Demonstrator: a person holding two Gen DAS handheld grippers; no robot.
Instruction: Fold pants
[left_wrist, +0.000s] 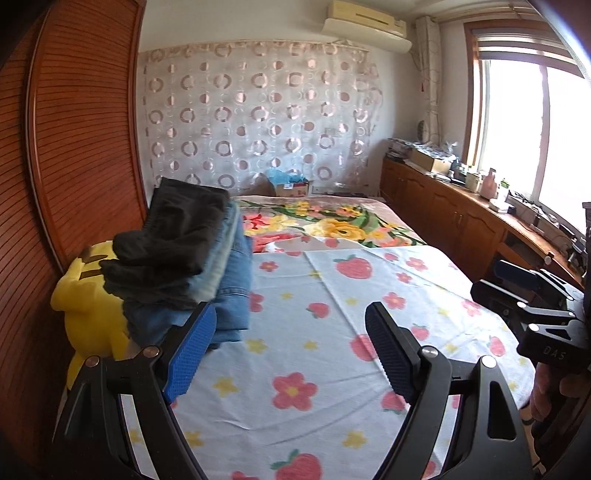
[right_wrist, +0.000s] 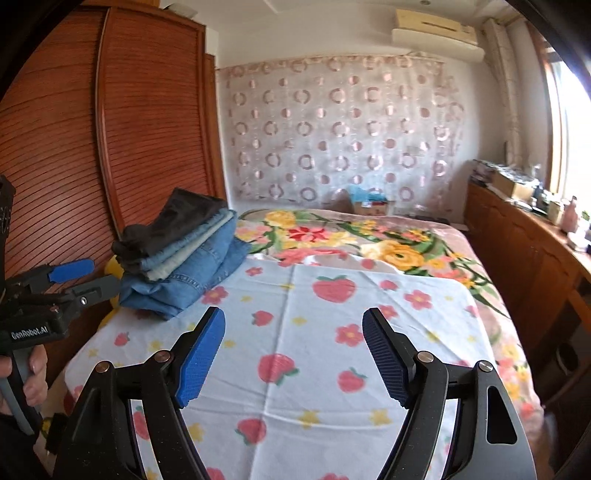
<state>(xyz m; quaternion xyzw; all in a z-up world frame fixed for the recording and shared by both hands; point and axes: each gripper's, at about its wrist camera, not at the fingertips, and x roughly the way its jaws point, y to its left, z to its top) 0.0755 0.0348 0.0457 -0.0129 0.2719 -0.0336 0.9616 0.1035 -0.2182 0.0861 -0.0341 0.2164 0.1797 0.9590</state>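
A stack of folded pants (left_wrist: 192, 266) lies at the left edge of the bed, dark pairs on top of blue jeans; it also shows in the right wrist view (right_wrist: 181, 258). My left gripper (left_wrist: 291, 339) is open and empty, just right of and in front of the stack, above the strawberry-print sheet (left_wrist: 332, 332). My right gripper (right_wrist: 293, 339) is open and empty above the same sheet (right_wrist: 314, 332). Each gripper shows at the edge of the other's view, the right one (left_wrist: 535, 295) and the left one (right_wrist: 70, 273).
A yellow plush toy (left_wrist: 88, 306) sits under and beside the stack. A flowered blanket (right_wrist: 369, 236) covers the far half of the bed. A wooden wardrobe (left_wrist: 74, 147) stands left, a cluttered wooden counter (left_wrist: 461, 206) right, a cardboard box (right_wrist: 369, 205) by the curtain.
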